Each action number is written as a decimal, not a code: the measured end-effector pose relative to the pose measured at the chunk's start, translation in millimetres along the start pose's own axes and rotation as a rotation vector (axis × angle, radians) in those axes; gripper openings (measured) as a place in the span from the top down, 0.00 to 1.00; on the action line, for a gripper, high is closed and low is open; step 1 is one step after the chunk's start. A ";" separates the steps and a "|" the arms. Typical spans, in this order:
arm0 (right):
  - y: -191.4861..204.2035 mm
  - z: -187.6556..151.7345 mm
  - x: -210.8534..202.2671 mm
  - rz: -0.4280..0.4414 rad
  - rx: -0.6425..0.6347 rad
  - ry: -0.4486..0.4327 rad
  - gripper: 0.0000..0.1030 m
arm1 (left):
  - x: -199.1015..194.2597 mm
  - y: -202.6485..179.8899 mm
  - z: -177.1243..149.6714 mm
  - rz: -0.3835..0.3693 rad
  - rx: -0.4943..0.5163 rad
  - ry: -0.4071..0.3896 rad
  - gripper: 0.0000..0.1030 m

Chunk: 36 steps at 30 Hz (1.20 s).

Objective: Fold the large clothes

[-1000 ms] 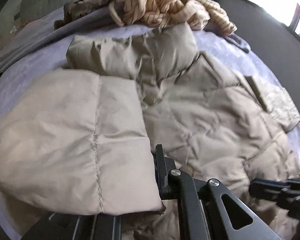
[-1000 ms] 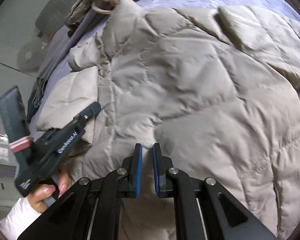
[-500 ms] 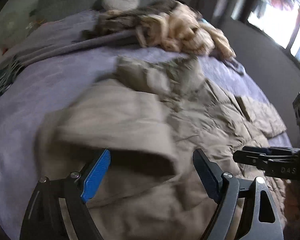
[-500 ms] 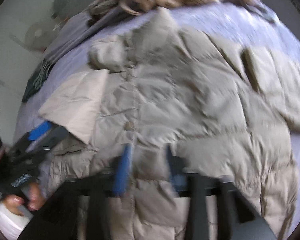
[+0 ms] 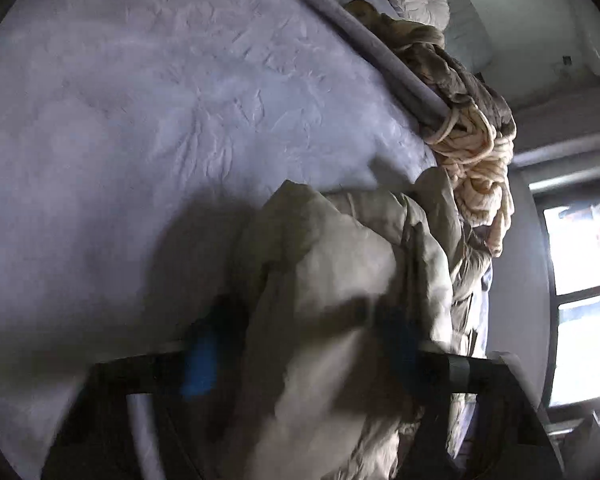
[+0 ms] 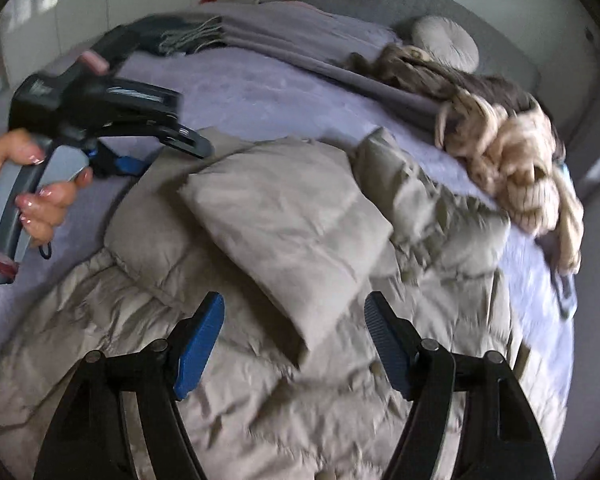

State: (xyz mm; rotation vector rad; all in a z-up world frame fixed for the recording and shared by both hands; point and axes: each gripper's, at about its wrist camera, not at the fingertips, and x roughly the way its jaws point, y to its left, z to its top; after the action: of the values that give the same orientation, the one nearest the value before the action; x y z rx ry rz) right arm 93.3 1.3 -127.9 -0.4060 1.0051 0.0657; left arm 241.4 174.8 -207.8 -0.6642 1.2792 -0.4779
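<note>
A: Largest item?
B: Bed (image 6: 260,92), lavender cover; beige puffer jacket (image 6: 300,380) across lower centre, sleeve (image 6: 284,232) folded over it.
A: Smaller?
B: Right gripper (image 6: 294,340), bottom centre, jaws wide, empty. Left gripper (image 5: 300,344), blurred, jaws apart, straddling jacket fabric.
A: Risk?
B: Slippery sleeve may slide off.
</note>
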 end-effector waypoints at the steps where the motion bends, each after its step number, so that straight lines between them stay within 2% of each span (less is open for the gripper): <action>1: 4.8 3.2 5.2 -0.016 -0.013 0.004 0.26 | -0.6 -4.2 0.5 0.022 0.028 -0.034 0.69; 2: 8.4 6.4 9.9 -0.031 -0.022 0.007 0.26 | -3.9 -8.2 -0.8 0.054 0.058 -0.064 0.76; 3: 11.3 9.4 14.6 -0.047 -0.028 0.012 0.26 | -12.3 -23.6 -5.5 0.137 0.155 -0.131 0.80; 7: 20.9 16.3 27.1 -0.101 -0.037 0.021 0.27 | -19.2 -79.6 -30.1 0.416 0.541 -0.266 0.81; 8: 22.1 16.5 33.1 -0.115 -0.039 0.030 0.27 | -17.4 -82.5 -30.7 0.426 0.567 -0.259 0.81; 10: 23.4 17.7 43.0 -0.136 -0.042 0.046 0.27 | -8.2 -77.5 -28.3 0.440 0.563 -0.220 0.81; 12: 21.7 19.2 51.4 -0.172 -0.024 0.050 0.28 | -2.9 -65.1 -23.6 0.454 0.513 -0.205 0.81; 13: 13.5 19.4 52.0 -0.189 0.018 0.046 0.32 | -0.4 -57.6 -20.1 0.453 0.476 -0.199 0.81; 15: -13.5 16.2 46.8 -0.195 0.145 0.035 0.65 | 5.6 -54.4 -17.6 0.462 0.466 -0.196 0.81; 16: -33.2 11.1 41.9 -0.193 0.239 0.029 0.68 | 8.4 -53.8 -18.5 0.476 0.479 -0.193 0.81; 21: -114.3 -42.4 31.5 -0.083 0.622 0.043 0.68 | 17.0 -52.7 -26.9 0.529 0.523 -0.177 0.81; 25: -156.3 -96.6 39.1 -0.017 0.847 0.159 0.67 | 21.5 -52.8 -28.5 0.575 0.524 -0.166 0.81; 27: -175.7 -126.3 39.0 0.161 1.009 0.154 0.64 | 18.1 -56.9 -28.7 0.609 0.528 -0.178 0.81; 29: -188.6 -141.0 35.4 0.266 1.093 0.130 0.59 | 8.9 -64.6 -28.5 0.624 0.526 -0.187 0.81; 30: -195.3 -146.8 34.8 0.313 1.132 0.116 0.55 | 4.1 -66.7 -28.4 0.610 0.515 -0.189 0.81; 31: -202.4 -152.1 35.8 0.346 1.174 0.105 0.55 | -7.0 -69.6 -27.3 0.559 0.487 -0.193 0.81; 34: -215.6 -161.6 42.8 0.404 1.266 0.094 0.54 | -29.3 -76.2 -28.1 0.421 0.441 -0.185 0.81; 35: -218.9 -163.2 45.5 0.432 1.288 0.092 0.57 | -31.9 -78.6 -30.3 0.401 0.442 -0.178 0.81; 36: -219.5 -162.4 45.8 0.441 1.284 0.092 0.80 | -32.0 -80.8 -37.1 0.389 0.450 -0.159 0.81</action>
State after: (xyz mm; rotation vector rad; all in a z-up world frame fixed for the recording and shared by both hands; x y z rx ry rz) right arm 39.4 -266.0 -175.9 0.9917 1.0169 -0.2035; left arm 200.7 130.6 -134.9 -0.0683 1.0668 -0.3644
